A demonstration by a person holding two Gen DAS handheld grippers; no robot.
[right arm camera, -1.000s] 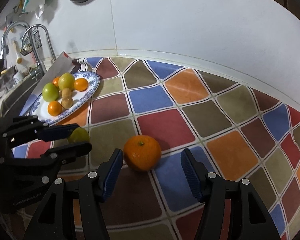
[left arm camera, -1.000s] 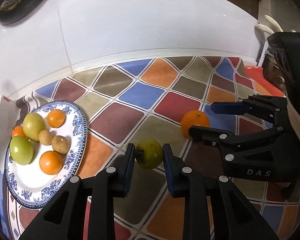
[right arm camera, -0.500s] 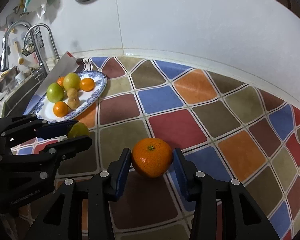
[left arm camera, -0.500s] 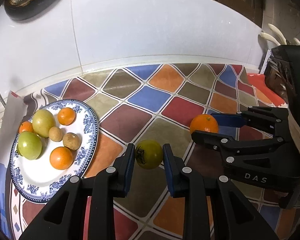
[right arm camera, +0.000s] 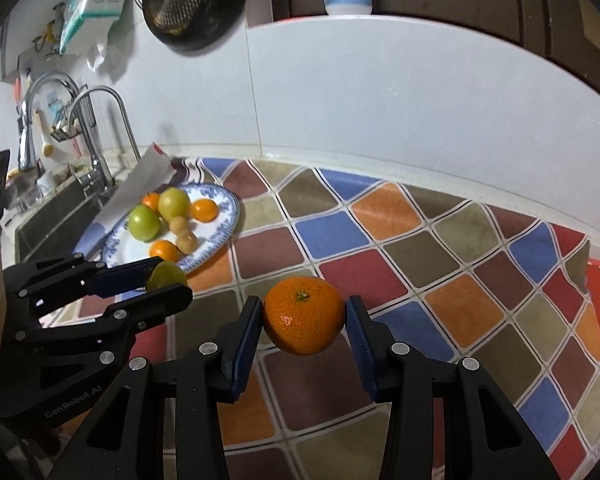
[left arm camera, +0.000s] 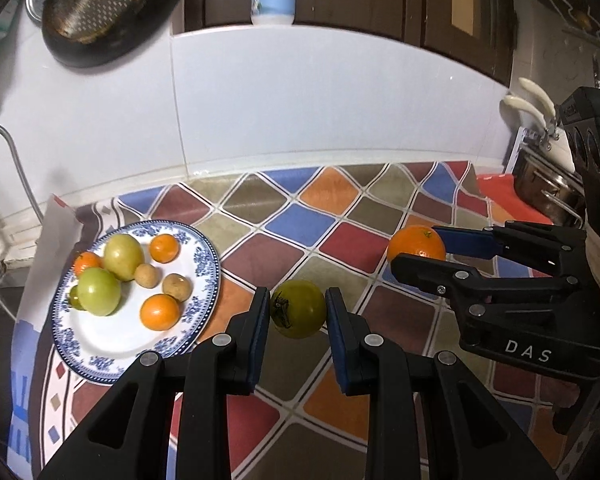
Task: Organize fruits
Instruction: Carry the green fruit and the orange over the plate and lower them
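Observation:
My left gripper (left arm camera: 298, 314) is shut on a green tomato (left arm camera: 299, 309) and holds it above the checkered mat. My right gripper (right arm camera: 303, 321) is shut on an orange (right arm camera: 304, 314), also lifted off the mat. In the left wrist view the orange (left arm camera: 416, 243) and right gripper (left arm camera: 424, 248) sit to the right. In the right wrist view the green tomato (right arm camera: 166, 275) and left gripper (right arm camera: 164, 278) are at the left. A blue-and-white plate (left arm camera: 100, 344) at the left holds green tomatoes, small oranges and brown longans; it also shows in the right wrist view (right arm camera: 230, 216).
A white tiled wall backs the counter. A sink with faucets (right arm camera: 96, 136) lies left of the plate. A strainer (left arm camera: 100, 8) hangs on the wall. A steel pot (left arm camera: 548, 184) on a red mat stands at the far right. A white paper (left arm camera: 56, 232) lies behind the plate.
The right gripper closed on the orange and lifted it. The left gripper, holding the green tomato, rose too; both cameras now look from higher up.

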